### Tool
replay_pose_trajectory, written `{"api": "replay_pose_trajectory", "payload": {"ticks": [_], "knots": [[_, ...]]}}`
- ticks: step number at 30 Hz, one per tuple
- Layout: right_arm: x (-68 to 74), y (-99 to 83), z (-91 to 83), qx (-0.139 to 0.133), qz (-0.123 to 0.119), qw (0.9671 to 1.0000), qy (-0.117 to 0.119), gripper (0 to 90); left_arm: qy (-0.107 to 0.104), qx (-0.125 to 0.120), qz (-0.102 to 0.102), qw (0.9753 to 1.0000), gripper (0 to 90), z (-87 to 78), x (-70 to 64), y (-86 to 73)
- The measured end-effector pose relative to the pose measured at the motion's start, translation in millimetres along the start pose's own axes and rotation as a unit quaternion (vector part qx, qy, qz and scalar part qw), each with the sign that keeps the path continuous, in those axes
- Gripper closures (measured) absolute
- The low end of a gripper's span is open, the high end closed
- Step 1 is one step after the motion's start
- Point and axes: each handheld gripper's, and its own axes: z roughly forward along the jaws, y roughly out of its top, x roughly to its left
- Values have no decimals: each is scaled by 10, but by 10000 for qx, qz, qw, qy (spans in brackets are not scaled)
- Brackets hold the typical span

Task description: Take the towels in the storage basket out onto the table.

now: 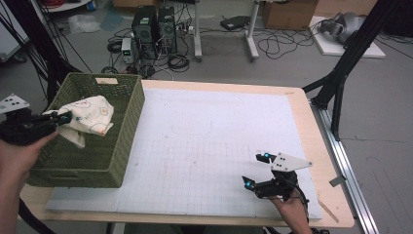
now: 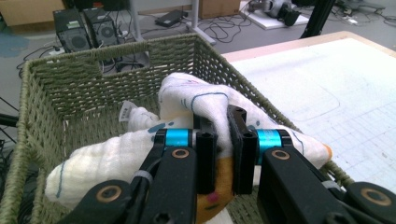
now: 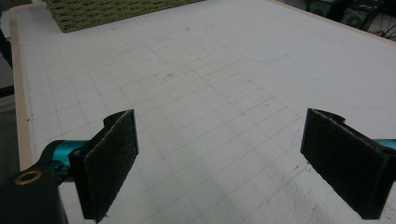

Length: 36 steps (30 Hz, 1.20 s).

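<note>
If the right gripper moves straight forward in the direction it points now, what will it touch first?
Probably nothing close. The right gripper has open jaws over the white gridded mat, which lies bare ahead. Far along that line stands the green woven basket. Depth is unclear, and it might reach the mat first.

Around the right gripper (image 1: 256,170), jaws spread wide, the gridded mat (image 1: 219,146) lies bare ahead and to both sides. The left gripper (image 2: 223,140) is hemmed in: the green basket (image 1: 127,122) walls rise ahead and beside it, and the bunched white cloth (image 2: 187,100) pinched between its jaws crowds the space in front.
</note>
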Motion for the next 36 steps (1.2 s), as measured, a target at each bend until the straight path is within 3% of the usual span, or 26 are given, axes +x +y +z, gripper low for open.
{"api": "replay_pose_trajectory", "payload": {"ticks": [18,36], "knots": [[-7,1,-7,-19,6,10000,-1,104,-268,-431,187,9985,828,27,-250,257],[-22,2,-23,-45,16,10000,-30,104,-743,-546,504,9945,828,210,-657,489]]}}
